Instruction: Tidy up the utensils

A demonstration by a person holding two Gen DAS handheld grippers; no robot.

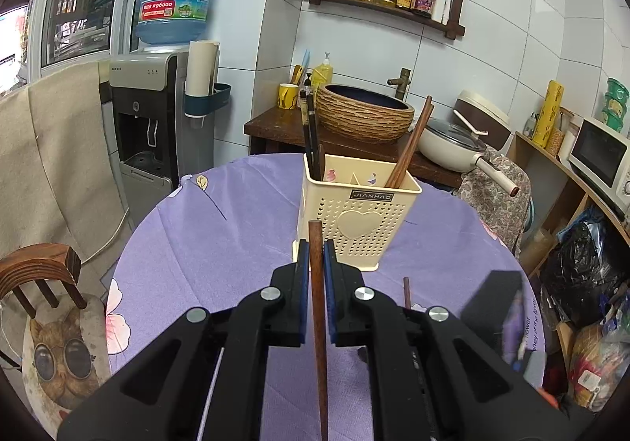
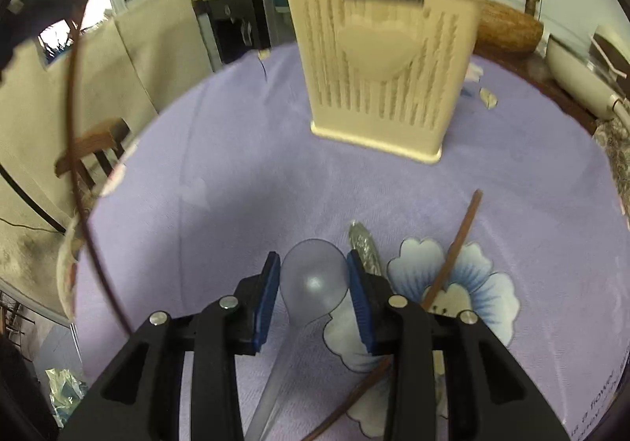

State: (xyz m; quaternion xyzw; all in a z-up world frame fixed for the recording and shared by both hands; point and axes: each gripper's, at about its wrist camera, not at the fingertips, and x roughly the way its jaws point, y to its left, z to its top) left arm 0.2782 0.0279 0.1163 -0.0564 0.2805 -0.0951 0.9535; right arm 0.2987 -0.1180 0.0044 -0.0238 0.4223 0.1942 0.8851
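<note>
Nearest in the left wrist view, the left claw (image 1: pixel 315 256) is clenched on a brown wooden chopstick (image 1: pixel 317 307), which runs lengthwise between the blue pads and pokes out just past their tips, pointing toward the holder.

In the right wrist view, the right claw (image 2: pixel 313 267) has the bowl of a translucent plastic spoon (image 2: pixel 313 283) between its pads. Both pads appear to touch the bowl's edges, so the claw looks to be grasping the spoon, with its handle trailing back under the claw. The view is blurred, so the firmness of that hold is unclear.

Just beside the right claw, on the purple flowered tabletop (image 2: pixel 236 185), lie a second brown chopstick (image 2: pixel 453 252) and a silvery utensil (image 2: pixel 364 244), partly hidden by the pad; its kind cannot be told.

Farther off stands the cream perforated utensil holder (image 1: pixel 356 216), upright near the middle of the tabletop. Dark chopsticks (image 1: pixel 311 130) already stand in its left compartment and brown chopsticks (image 1: pixel 409 145) lean in its right one.

The task seems partly done: some sticks are sorted, while two held pieces and at least two loose ones remain to be placed.
</note>
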